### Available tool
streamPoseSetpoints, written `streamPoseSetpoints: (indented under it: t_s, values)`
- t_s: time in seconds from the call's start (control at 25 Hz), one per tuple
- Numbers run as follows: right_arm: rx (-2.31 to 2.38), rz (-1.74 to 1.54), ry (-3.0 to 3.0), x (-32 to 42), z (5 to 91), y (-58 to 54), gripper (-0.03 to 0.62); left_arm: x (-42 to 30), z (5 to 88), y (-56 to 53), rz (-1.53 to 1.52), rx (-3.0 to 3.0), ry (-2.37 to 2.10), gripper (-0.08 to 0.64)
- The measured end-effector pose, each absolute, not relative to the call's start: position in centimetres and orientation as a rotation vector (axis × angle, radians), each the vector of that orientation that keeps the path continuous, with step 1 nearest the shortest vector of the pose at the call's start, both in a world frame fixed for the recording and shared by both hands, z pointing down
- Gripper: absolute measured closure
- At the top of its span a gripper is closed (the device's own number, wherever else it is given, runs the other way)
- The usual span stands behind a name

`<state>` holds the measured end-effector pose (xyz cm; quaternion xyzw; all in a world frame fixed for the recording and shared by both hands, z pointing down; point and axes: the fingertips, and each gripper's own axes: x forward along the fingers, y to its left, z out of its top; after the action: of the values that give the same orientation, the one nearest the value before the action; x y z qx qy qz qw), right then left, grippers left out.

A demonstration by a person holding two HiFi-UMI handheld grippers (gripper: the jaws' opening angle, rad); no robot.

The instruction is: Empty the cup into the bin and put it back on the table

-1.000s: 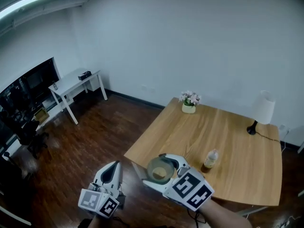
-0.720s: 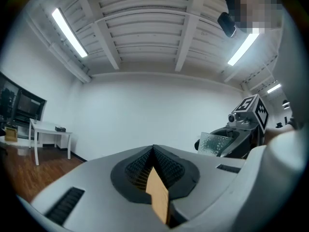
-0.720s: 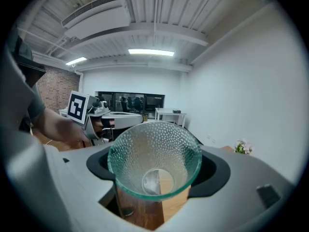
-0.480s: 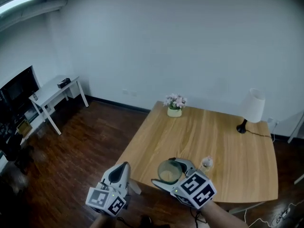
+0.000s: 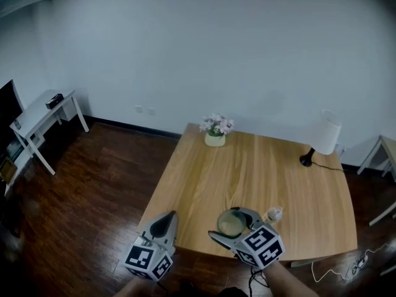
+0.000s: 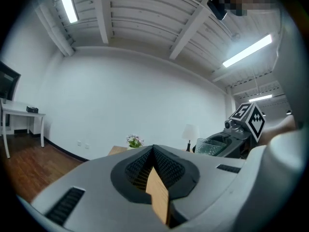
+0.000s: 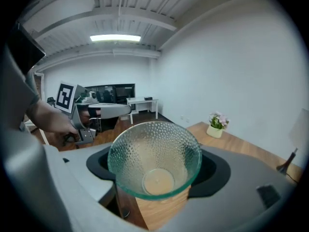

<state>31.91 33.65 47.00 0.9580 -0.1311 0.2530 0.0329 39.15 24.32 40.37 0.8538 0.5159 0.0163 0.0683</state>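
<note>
On light wooden table: white pot of pink flowers at 11 o'clock, white-shade lamp at 1, small clear bottle at 5. Between jaws of right gripper, dimpled glass cup over 6 o'clock edge, just beside bottle. Off table at 7: left gripper. Well apart at 10: white side table.

1 overhead, 2 low (table shared)

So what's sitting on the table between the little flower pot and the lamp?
Nothing. In the head view, the table shows only bare wood between the flower pot and the lamp.
</note>
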Motion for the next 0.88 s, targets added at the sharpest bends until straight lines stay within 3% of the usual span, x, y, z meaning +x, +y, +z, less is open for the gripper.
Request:
streamPoseSetpoints:
  t_s: [0.88]
  values:
    - [2.98,1.12,-0.256,37.0,62.5,43.5,0.184,43.5,54.7,35.9,0.405,2.64,1.645,0.568]
